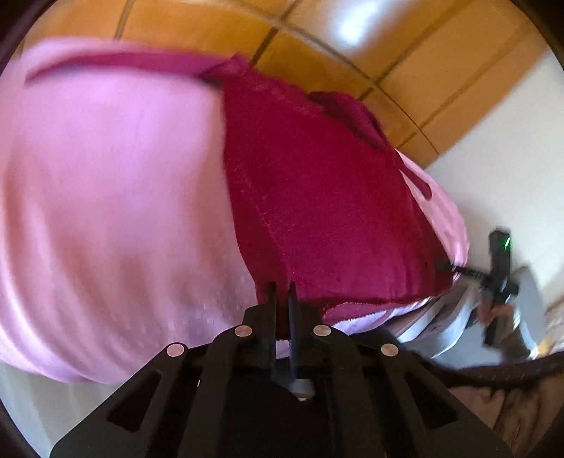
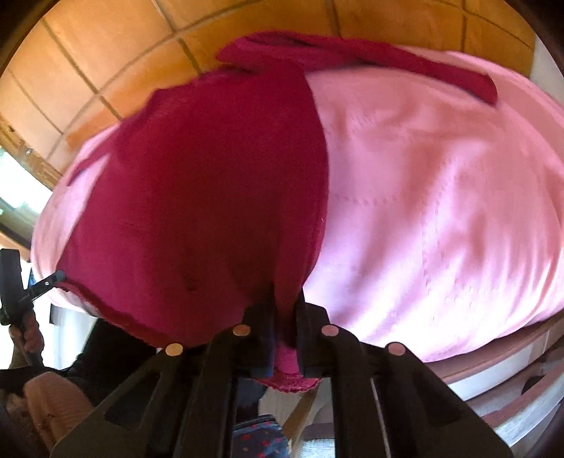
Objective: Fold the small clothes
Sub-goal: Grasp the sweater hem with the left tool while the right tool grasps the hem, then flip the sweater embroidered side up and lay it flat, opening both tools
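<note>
Glossy orange square floor tiles with dark grout (image 1: 197, 24) are reflecting bright light beside a plain white wall (image 1: 500, 169).

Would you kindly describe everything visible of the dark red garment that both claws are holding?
The dark red garment is a small piece of soft, slightly fuzzy knit in deep magenta, with stitched seams and narrow straps trailing from its far end. It lies spread over a pink cloth, its near hem partly lifted. The left claw pinches one near corner and the right claw is shut on the other, with fabric bunched between its fingers. Motion blur hides finer detail.
</note>
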The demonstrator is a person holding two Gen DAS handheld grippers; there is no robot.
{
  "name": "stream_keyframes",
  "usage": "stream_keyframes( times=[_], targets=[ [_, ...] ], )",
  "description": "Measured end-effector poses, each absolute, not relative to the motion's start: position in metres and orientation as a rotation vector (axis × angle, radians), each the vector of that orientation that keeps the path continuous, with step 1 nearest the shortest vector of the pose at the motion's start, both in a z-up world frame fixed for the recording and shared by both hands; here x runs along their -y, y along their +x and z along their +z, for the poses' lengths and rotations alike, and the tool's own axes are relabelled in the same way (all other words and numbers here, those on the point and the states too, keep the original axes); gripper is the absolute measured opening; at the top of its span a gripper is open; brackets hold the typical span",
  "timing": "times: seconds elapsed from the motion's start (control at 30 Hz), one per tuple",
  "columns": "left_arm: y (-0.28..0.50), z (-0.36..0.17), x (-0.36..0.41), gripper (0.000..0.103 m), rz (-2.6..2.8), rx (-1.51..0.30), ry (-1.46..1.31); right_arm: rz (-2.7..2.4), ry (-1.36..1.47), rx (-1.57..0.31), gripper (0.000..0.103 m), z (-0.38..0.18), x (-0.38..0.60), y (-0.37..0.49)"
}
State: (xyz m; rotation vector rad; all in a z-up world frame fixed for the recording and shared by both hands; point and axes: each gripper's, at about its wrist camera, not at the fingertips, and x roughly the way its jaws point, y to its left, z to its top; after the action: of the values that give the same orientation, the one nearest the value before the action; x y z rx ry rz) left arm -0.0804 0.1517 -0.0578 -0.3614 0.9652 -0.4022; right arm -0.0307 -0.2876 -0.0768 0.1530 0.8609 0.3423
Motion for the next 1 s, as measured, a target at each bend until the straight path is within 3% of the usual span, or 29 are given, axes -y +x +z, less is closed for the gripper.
stream_keyframes(
  times=[0.27, 0.37, 0.43, 0.47, 0.53, 0.7, 1.0],
  targets=[
    [-0.100, -0.065, -0.145, 0.003, -0.422, -1.056, -0.289, 0.288, 0.057, -0.957, 0.007, -0.103, 0.294, -0.036],
    [-0.093, -0.066, -0.157, 0.004, -0.433, -1.053, -0.402, 0.280, 0.046, -0.966, 0.009, -0.100, 0.292, -0.030],
    [-0.086, -0.057, -0.170, 0.021, -0.387, -1.008, -0.423, 0.250, 0.026, -0.940, 0.023, -0.089, 0.291, -0.027],
    [-0.079, -0.052, -0.180, 0.037, -0.352, -0.977, -0.432, 0.228, 0.017, -0.908, 0.034, -0.079, 0.291, -0.025],
    [-0.069, -0.046, -0.199, 0.058, -0.276, -0.933, -0.483, 0.203, 0.003, -0.861, 0.052, -0.069, 0.290, -0.023],
    [-0.026, -0.037, -0.264, 0.058, -0.048, -0.820, -0.639, 0.268, 0.014, -0.746, 0.067, -0.044, 0.250, 0.010],
    [0.052, -0.033, -0.359, 0.058, 0.327, -0.730, -0.734, 0.441, -0.019, -0.675, 0.069, -0.050, 0.121, 0.079]
  ],
)
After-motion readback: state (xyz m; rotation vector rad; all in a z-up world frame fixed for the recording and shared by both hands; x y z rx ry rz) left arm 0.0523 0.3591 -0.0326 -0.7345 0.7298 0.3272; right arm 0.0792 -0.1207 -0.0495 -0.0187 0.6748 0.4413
